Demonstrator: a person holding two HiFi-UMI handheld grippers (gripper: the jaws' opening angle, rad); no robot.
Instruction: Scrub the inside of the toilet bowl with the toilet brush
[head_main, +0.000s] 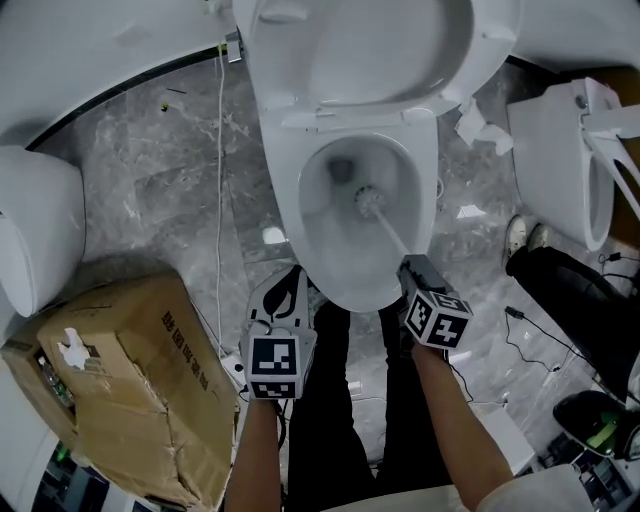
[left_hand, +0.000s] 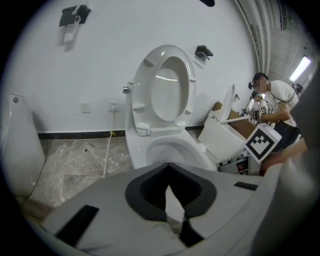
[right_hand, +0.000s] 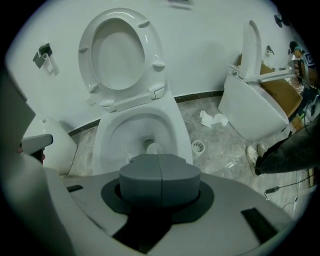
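The white toilet bowl (head_main: 424, 205) stands ahead of me with its seat and lid (head_main: 360, 45) raised. The toilet brush head (head_main: 368, 200) is down inside the bowl near the drain hole, and its pale handle (head_main: 390, 236) slants back to my right gripper (head_main: 408, 268) at the bowl's front rim. That gripper is shut on the handle. In the right gripper view its grey pads (right_hand: 142, 182) meet in a seam, with the brush head (right_hand: 154, 148) just beyond. My left gripper (head_main: 285, 296) hovers at the bowl's front left with its jaws apart and nothing between them. It faces the bowl (left_hand: 167, 142).
A battered cardboard box (head_main: 130, 380) lies at the left and a white fixture (head_main: 35, 240) stands beyond it. A second toilet (head_main: 560, 160) and another person's legs (head_main: 570, 290) are on the right. Crumpled paper (head_main: 480, 130), a floor drain (right_hand: 198, 146) and a thin cable (head_main: 220, 200) lie on the marble floor.
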